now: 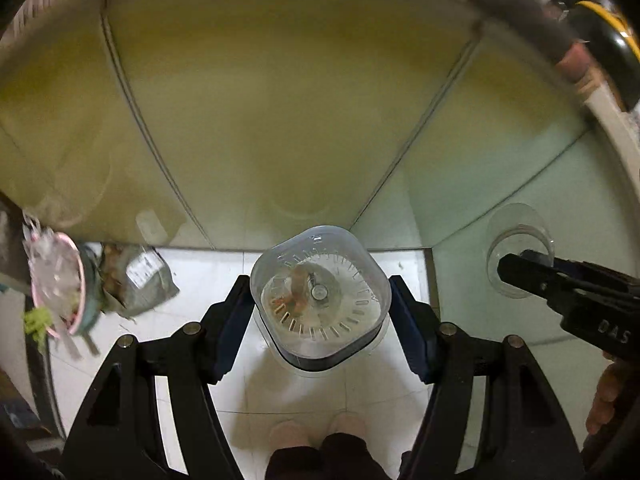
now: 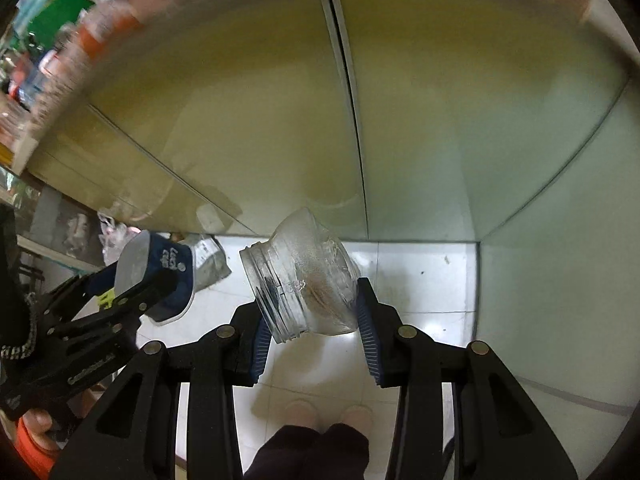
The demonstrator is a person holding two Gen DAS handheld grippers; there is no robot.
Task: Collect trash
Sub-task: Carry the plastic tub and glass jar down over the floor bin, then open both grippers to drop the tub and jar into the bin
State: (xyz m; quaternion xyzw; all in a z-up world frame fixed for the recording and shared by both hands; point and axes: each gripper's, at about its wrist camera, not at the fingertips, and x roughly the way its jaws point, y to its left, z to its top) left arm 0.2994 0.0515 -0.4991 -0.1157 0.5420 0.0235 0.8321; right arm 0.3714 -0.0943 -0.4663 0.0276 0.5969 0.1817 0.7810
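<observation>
1. A smooth, pale yellow-green cabinet front (image 1: 260, 100) fills the upper part of both views, split by thin dark seams and glossy enough to carry faint reflections.
2. Below it lies a floor of glossy white tiles (image 1: 340, 392); the person's dark trouser legs and pale slippers show at the bottom edge.
3. The left gripper (image 1: 320, 308), black with blue ribbed pads, is clamped about halfway open on a clear plastic container (image 1: 320, 296) with a rounded-square rim; it is seen from above, with a slotted round insert and brownish residue inside. The right view shows its dark blue label.
4. The right gripper (image 2: 310, 312) grips, at a narrower opening, a small clear plastic jar (image 2: 300, 276) with a threaded mouth; the jar is tilted, mouth toward the left pad, with brown residue within.
5. At the left on the floor sits a crumpled grey foil packet (image 1: 140, 280), beside a pink-rimmed bin (image 1: 60, 284) holding crinkled clear wrappers.
</observation>
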